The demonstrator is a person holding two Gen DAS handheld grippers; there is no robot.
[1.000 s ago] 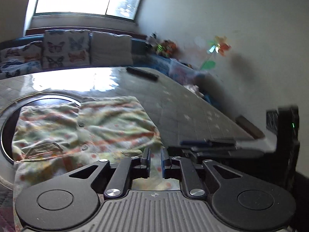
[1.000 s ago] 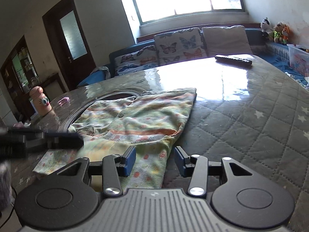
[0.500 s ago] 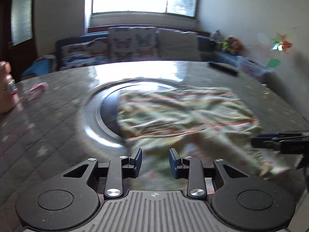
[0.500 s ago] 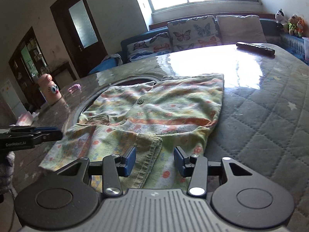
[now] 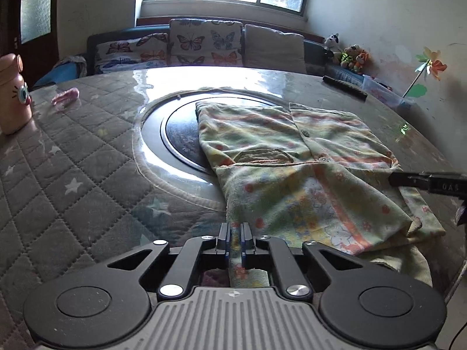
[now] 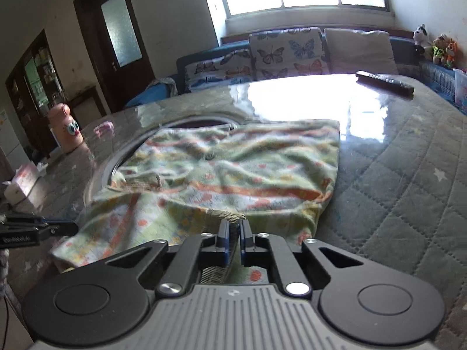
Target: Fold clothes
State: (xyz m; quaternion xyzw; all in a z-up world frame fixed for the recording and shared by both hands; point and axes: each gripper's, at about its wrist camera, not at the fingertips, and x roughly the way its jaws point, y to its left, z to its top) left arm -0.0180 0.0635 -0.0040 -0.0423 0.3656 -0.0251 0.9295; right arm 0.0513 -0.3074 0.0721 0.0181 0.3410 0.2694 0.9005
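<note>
Closest to me, my left gripper [image 5: 235,240] has its jaws pinched on the near edge of the floral shirt [image 5: 294,157], cloth trapped between the pads. My right gripper [image 6: 235,240] likewise nips the shirt's ribbed cuff, jaws pressed together on it. Beyond both, the shirt lies spread on the quilted table [image 5: 73,175], partly over its round inset. Farther back lies a remote [image 6: 385,83].

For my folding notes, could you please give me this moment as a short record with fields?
garment: patterned shirt, buttoned, lying flat on the quilted table
left tool: shut on the shirt's near edge
right tool: shut on the shirt's near hem
also on table: remote control, pink bottle
fold: not yet made
</note>
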